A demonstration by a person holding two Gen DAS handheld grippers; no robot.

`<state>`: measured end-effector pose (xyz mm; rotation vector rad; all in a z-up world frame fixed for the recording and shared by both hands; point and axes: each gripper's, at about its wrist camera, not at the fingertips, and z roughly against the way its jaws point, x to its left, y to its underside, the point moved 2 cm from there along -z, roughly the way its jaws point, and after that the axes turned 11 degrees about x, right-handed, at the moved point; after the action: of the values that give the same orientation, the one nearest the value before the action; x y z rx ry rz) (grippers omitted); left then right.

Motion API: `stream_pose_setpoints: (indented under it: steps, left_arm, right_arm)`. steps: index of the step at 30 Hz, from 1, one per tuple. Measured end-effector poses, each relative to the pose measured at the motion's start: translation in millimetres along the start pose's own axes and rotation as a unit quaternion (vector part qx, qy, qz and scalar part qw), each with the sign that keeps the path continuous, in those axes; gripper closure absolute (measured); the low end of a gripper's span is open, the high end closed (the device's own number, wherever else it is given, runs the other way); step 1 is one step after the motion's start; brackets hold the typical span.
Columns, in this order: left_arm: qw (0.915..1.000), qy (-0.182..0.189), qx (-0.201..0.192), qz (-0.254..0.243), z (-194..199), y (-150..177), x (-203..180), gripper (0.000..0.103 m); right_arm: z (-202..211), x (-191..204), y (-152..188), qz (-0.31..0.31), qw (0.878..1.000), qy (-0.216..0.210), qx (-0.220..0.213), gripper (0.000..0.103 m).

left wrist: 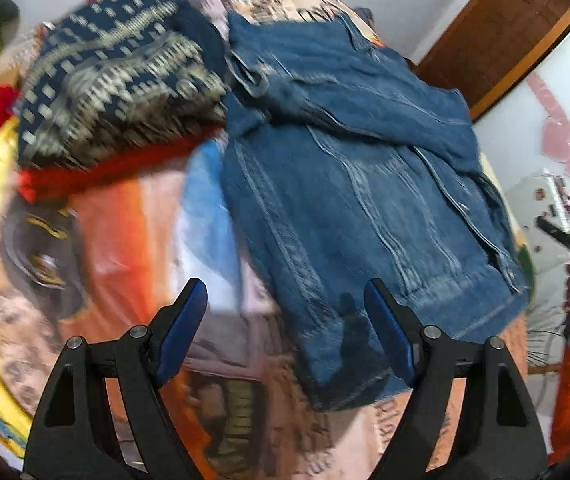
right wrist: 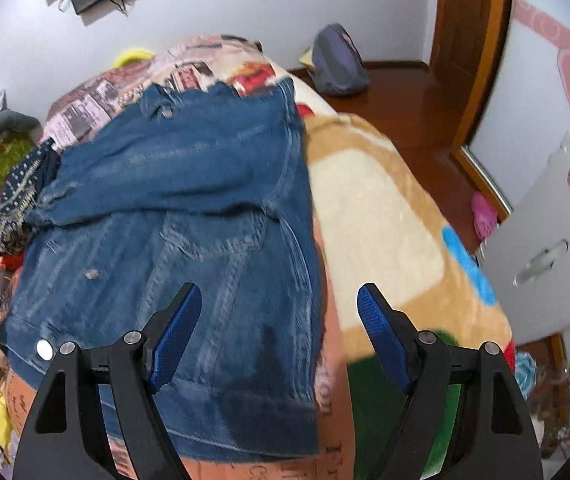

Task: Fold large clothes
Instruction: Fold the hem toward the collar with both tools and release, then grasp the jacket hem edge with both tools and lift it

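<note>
The denim jacket (left wrist: 365,208) lies folded, back up, on a printed bedspread (left wrist: 133,216). Just beside its collar end sits a folded navy patterned sweater (left wrist: 121,88) atop a red garment (left wrist: 97,172). The left gripper (left wrist: 285,320) and right gripper (right wrist: 279,320) hang spread over the jacket's hem, pinching nothing. A beige blanket (right wrist: 373,216) borders the jacket's other side.

A: Where could a gripper pass on the bed?
B: Left of the denim jacket (left wrist: 337,200) the printed bedspread (left wrist: 125,240) lies bare; right of it the tan blanket (right wrist: 381,208) is bare too.
A: What blocks?
B: The folded patterned pile (left wrist: 121,80), touching the jacket's far left corner.
</note>
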<state>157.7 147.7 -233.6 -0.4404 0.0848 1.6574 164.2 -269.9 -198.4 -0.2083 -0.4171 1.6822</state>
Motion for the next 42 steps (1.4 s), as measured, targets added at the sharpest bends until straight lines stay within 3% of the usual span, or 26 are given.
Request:
stream_pose_setpoints:
  steps: [5, 7, 13, 16, 20, 22, 28, 29, 34, 42]
  left_arm:
    - [0.9990, 0.035, 0.027, 0.007, -22, 1, -8, 0.023]
    - [0.9964, 0.073, 0.041, 0.012, -31, 2, -13, 0.023]
    - [0.9946, 0.095, 0.027, 0.031, -34, 7, -14, 0.023]
    - [0.9950, 0.096, 0.015, 0.021, -27, 10, -17, 0.036]
    - [0.9986, 0.051, -0.008, -0.010, -19, 3, -28, 0.069]
    - [0.9991, 0.038, -0.013, -0.013, -15, -1, -27, 0.079]
    - [0.9983, 0.034, -0.040, -0.024, -1, -10, -32, 0.085]
    - [0.9980, 0.034, -0.046, -0.026, 2, -12, -34, 0.085]
    - [0.9953, 0.036, -0.082, -0.037, 26, -33, -45, 0.086]
    - [0.9865, 0.037, -0.153, -0.047, 68, -91, -61, 0.087]
  right_arm:
    - [-18, -10, 23, -0.015, 0.999, -0.004, 0.035, 0.025]
    - [-23, -14, 31, -0.021, 0.999, -0.009, 0.044, 0.025]
    - [-31, -20, 46, -0.040, 0.996, -0.044, 0.064, 0.025]
    - [-36, -20, 49, -0.041, 0.995, -0.067, 0.068, 0.026]
    - [-43, -18, 44, -0.039, 0.996, -0.065, 0.054, 0.025]
    - [-48, -18, 38, -0.042, 0.995, -0.074, 0.051, 0.026]
    - [-63, -19, 27, -0.063, 0.990, -0.099, 0.073, 0.074]
    - [-64, -18, 26, -0.063, 0.989, -0.108, 0.080, 0.089]
    - [-52, -4, 10, -0.042, 0.988, -0.130, 0.068, 0.092]
    - [-4, 13, -52, -0.003, 0.990, -0.141, -0.024, 0.093]
